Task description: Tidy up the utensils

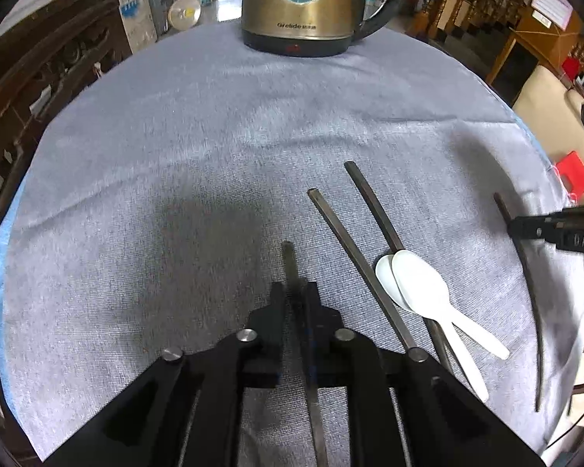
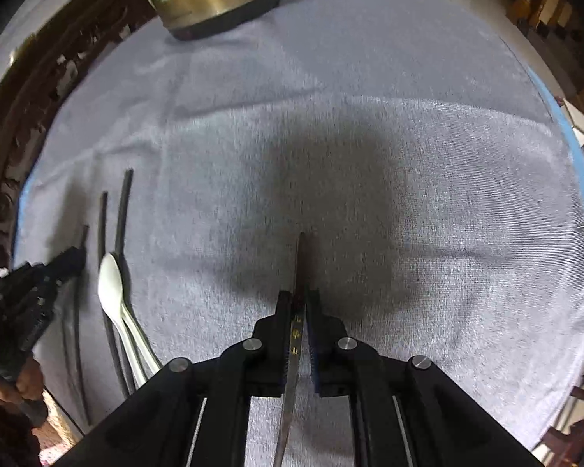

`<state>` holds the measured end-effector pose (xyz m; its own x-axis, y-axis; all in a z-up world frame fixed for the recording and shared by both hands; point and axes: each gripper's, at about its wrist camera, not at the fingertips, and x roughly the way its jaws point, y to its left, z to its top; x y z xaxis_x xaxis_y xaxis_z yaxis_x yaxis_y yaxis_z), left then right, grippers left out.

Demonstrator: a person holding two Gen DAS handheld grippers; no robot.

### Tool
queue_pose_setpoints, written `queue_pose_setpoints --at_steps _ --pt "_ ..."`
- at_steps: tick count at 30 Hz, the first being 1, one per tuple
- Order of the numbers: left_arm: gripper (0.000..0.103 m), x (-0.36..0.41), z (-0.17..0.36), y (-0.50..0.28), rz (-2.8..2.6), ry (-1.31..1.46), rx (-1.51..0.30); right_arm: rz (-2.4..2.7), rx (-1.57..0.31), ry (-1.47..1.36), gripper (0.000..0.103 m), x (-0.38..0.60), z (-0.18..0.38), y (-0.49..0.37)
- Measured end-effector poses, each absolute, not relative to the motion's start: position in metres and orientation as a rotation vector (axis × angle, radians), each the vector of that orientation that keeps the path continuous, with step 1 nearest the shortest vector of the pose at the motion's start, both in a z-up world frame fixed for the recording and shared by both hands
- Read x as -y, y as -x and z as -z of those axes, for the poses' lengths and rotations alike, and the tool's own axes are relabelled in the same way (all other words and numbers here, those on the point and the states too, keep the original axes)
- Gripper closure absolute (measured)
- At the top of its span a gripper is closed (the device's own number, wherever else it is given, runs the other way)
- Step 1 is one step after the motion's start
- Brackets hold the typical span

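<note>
Four dark chopsticks and two white plastic spoons [image 1: 416,284] lie on a grey cloth [image 1: 175,155] covering the table. In the left wrist view the left gripper [image 1: 295,292] sits at lower centre, its jaws pressed onto one chopstick [image 1: 288,260] that runs between the pads and pokes out toward the middle of the frame. Just right of it two chopsticks [image 1: 354,245] lie side by side at a slant, with the spoons stacked over them, bowls up-frame, handles splaying to the lower right. At the right edge the right gripper [image 1: 525,227] pinches the fourth chopstick [image 1: 533,292]. The right wrist view confirms that grip: its jaws are drawn together on this chopstick [image 2: 300,264] at lower centre. A brass-coloured electric kettle [image 1: 303,4] stands at the top of the frame on the cloth's far edge.
</note>
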<state>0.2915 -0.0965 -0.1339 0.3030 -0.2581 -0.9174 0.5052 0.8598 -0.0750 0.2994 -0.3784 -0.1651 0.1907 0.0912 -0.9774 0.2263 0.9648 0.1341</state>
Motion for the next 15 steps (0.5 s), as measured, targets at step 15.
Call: queue_pose_setpoints --at_steps 15 --pt "0.097 0.07 0.118 -0.28 0.416 -0.143 -1.011 0.11 -1.187 -0.219 0.096 0.363 0.141 -0.25"
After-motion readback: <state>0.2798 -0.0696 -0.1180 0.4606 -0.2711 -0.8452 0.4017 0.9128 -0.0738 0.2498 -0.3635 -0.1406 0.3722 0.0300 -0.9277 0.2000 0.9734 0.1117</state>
